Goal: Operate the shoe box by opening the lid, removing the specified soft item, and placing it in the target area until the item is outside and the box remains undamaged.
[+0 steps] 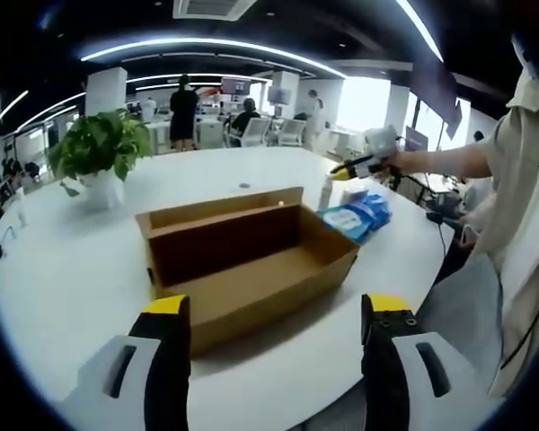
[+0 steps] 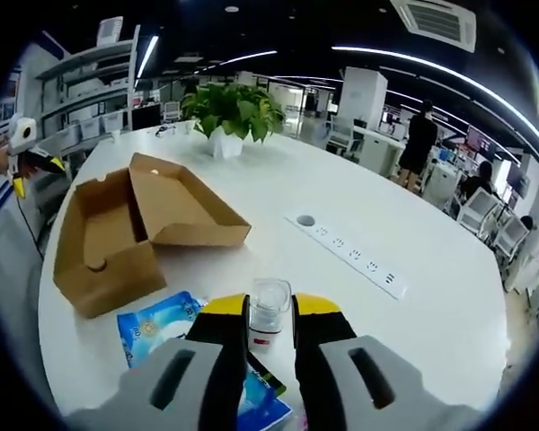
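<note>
Box (image 1: 251,256) mid-table — packet (image 1: 357,216) beside it, plant (image 1: 99,148) behind

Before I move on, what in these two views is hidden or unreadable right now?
- Blue soft wipes pack: its near end is covered by the right gripper in the right gripper view; its print is too small to read.
- Small clear plastic bottle: sits between the jaws, contact cannot be judged.
- Open brown cardboard shoe box: its near inner wall is hidden by its own front panel in the left gripper view.
- Left gripper: open over the white table.
</note>
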The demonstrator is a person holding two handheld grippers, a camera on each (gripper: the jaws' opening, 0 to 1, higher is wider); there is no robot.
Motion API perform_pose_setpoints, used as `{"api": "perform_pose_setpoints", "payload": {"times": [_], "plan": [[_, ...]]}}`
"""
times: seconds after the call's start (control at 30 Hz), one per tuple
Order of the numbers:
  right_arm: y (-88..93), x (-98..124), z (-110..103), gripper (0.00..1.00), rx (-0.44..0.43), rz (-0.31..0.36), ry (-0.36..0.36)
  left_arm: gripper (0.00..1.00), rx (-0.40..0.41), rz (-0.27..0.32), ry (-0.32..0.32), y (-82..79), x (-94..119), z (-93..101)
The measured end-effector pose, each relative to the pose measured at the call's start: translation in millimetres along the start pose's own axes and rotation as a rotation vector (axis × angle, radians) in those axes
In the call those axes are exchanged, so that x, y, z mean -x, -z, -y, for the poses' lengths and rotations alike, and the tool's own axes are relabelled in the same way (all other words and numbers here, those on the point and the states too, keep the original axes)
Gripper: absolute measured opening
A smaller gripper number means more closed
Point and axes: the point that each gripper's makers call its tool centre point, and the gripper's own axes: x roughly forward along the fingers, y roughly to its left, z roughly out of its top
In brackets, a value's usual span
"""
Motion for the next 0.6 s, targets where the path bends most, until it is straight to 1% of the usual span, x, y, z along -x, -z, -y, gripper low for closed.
{"api": "perform_pose_setpoints", "payload": {"times": [0.1,0.17,0.23,0.27,0.37,0.47,0.57,0.6], "plan": [[-1.6,-1,-2,0.16,-0.028,-0.003,0.035,0.79,-0.005,-0.003,0.004,0.4,-1,0.8],[-3.7,-3,-7,0.16,-0.023,-0.002,0.052,0.79,-0.008,-0.004,0.004,-0.1,-2,0.1],[-4.0,-5,-3,0.15,-0.057,-0.007,0.096,0.79,-0.01,-0.004,0.002,-0.8,-3,-0.8],[-4.2,-5,-5,0.15,-0.088,-0.009,0.115,0.79,-0.01,-0.003,0.002,-1.2,-3,-1.0],[-4.9,-6,-7,0.15,-0.086,-0.013,0.151,0.79,-0.01,0.0,0.004,-1.7,-3,-1.0],[-3.3,-5,0,0.15,-0.156,-0.011,0.205,0.79,-0.012,-0.002,0.008,-0.8,-3,-0.2],[1.6,-2,7,0.16,-0.201,-0.023,0.256,0.79,-0.012,-0.007,0.01,0.9,-3,0.3],[3.7,-2,13,0.16,-0.228,-0.028,0.278,0.79,-0.012,-0.007,0.01,1.3,-3,0.2]]}}
